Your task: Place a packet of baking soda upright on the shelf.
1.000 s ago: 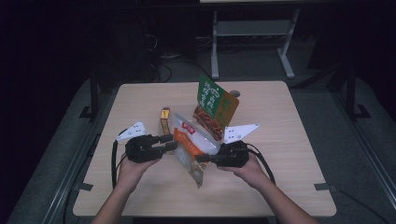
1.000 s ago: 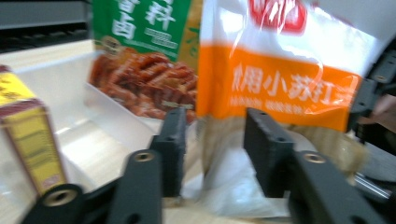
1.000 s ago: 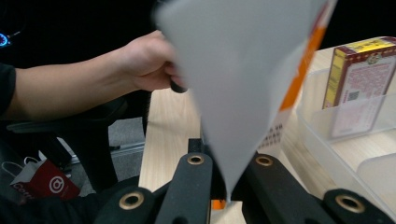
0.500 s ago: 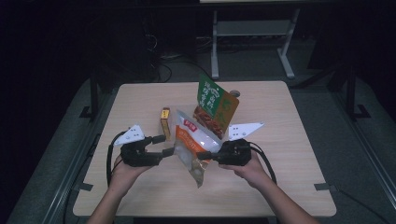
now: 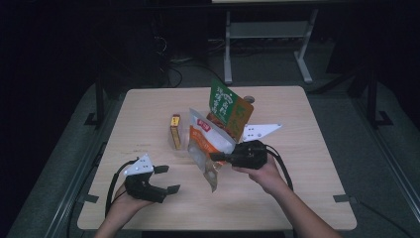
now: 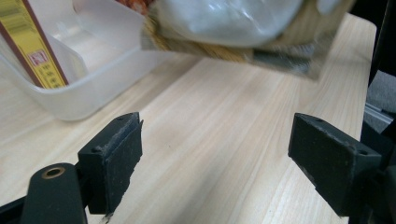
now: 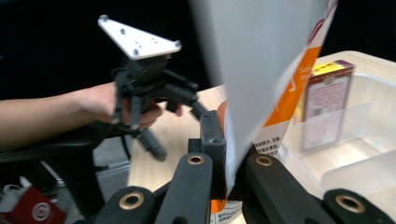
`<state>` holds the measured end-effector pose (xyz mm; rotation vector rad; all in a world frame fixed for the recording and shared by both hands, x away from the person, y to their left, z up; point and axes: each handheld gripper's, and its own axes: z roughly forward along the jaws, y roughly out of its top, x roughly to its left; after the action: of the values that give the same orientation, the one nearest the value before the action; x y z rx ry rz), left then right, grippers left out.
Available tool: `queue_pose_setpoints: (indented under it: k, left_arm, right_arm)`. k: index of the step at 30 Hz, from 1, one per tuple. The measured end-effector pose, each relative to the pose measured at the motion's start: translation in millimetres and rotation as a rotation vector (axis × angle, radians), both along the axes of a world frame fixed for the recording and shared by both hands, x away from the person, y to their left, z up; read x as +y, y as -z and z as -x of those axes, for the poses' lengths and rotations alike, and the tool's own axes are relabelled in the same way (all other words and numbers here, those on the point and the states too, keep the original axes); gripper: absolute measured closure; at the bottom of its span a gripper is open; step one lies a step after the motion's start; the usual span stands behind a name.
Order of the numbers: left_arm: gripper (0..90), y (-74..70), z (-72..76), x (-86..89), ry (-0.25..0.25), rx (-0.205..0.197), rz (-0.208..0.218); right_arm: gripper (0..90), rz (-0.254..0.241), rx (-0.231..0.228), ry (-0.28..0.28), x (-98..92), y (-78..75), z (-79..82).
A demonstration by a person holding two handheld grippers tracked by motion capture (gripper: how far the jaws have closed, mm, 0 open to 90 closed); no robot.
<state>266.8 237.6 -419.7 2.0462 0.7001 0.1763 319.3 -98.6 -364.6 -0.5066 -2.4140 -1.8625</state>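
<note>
The orange and white snack bag (image 5: pixel 208 144) is in the middle of the high view, lifted a little above the table (image 5: pixel 307 148), with its clear lower end hanging down toward the bottom of the frame. The right gripper (image 5: pixel 218 157) is closed on the edge of this bag, just right of the centre. In the right gripper view the two black jaws meet at the lower middle and the bag's sheet (image 7: pixel 261 70) is pressed between them and goes up to the top of the frame.

Behind the bag, higher in the high view, a green and orange packet (image 5: pixel 229 105) stands tilted. A small yellow box (image 5: pixel 175 131) is just left of the bag. In the left gripper view this box (image 6: pixel 32 46) is at the upper left and stands inside a clear plastic container (image 6: pixel 93 88); the bag's bottom (image 6: pixel 243 32) hangs along the top of the frame, above the wood. In the right gripper view the container (image 7: pixel 364 154) is at the right side, with the box (image 7: pixel 327 107) upright in it.

The left gripper (image 5: pixel 165 179) is at the lower left of the high view, well apart from the bag, with its jaws spread wide and nothing between them. In the left gripper view bare table (image 6: pixel 219 140) is between the jaws. The right gripper view shows this left gripper (image 7: pixel 180 123) at the upper left, held by a hand (image 7: pixel 100 105).
</note>
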Motion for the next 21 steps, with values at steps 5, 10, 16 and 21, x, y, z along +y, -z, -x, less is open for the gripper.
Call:
queue_pose_setpoints:
  k: [5, 10, 16, 21]
  left_arm:
    - [14.7, 1.9, -0.6, -2.2, 0.020, -0.008, -0.020]
    - [14.6, 2.3, -2.7, -0.5, 0.023, -0.014, -0.030]
    - [14.7, 3.8, -3.0, 0.1, 0.023, -0.012, -0.029]
    - [14.6, 4.6, -3.5, 0.7, 0.021, -0.011, -0.022]
  right_arm:
    - [89.9, -0.007, 0.009, 0.043, 4.6, -2.9, -12.5]
    - [90.0, -0.013, 0.003, 0.076, 10.0, -12.3, -25.0]
    - [89.9, -0.002, -0.020, 0.127, 21.6, -24.4, -42.5]
    - [89.9, 0.015, -0.031, 0.184, 36.2, -26.7, -61.9]
